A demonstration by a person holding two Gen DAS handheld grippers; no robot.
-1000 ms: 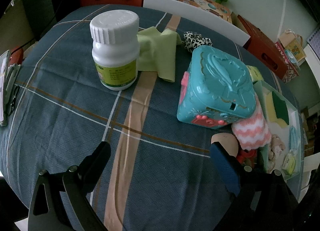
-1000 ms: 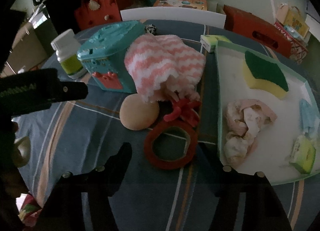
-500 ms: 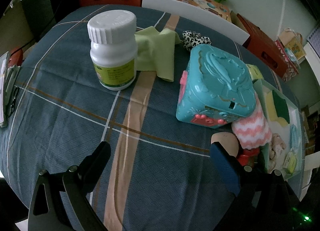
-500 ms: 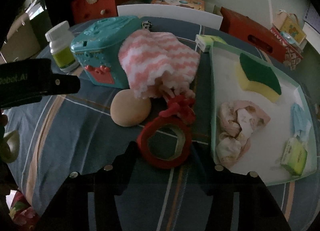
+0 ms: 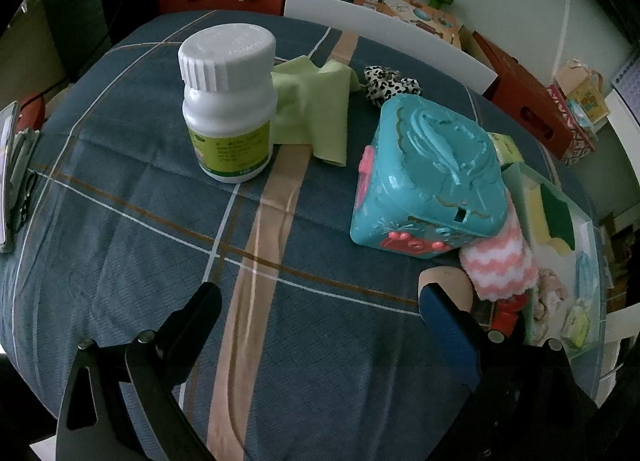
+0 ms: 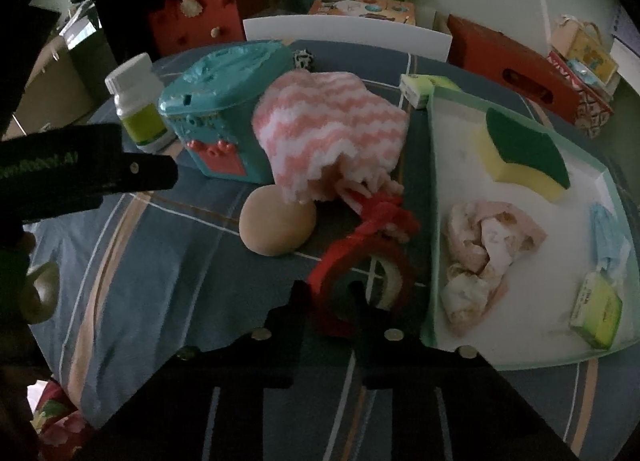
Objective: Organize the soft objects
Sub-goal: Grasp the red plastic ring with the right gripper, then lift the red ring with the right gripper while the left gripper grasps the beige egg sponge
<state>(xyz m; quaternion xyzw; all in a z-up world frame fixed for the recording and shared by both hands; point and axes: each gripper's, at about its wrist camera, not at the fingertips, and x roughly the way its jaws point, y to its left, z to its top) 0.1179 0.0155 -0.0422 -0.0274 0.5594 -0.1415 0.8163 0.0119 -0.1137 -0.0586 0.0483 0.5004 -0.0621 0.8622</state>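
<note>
Evidently the right gripper (image 6: 330, 301), low in the frame's centre, was closing its jaws on the near rim of the red ring (image 6: 360, 273), just left of the tray (image 6: 436, 189). It looked light and pliant; the rim suited pinching. The left gripper (image 5: 320, 317) gaped empty.

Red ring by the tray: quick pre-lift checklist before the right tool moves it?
1. Right tool straddles the red ring rim: ok, jaws closing on it.
2. Grip firm: cannot tell, closing not finished.
3. Ring free of the pink striped cloth: not ok, its red tassel lies against the cloth's fringe.
4. Tray has bare space: ok, middle is free.
5. Beige ball clear of the ring: ok, beside it.
6. Left tool out of the way: ok, open over bare tablecloth.
</note>
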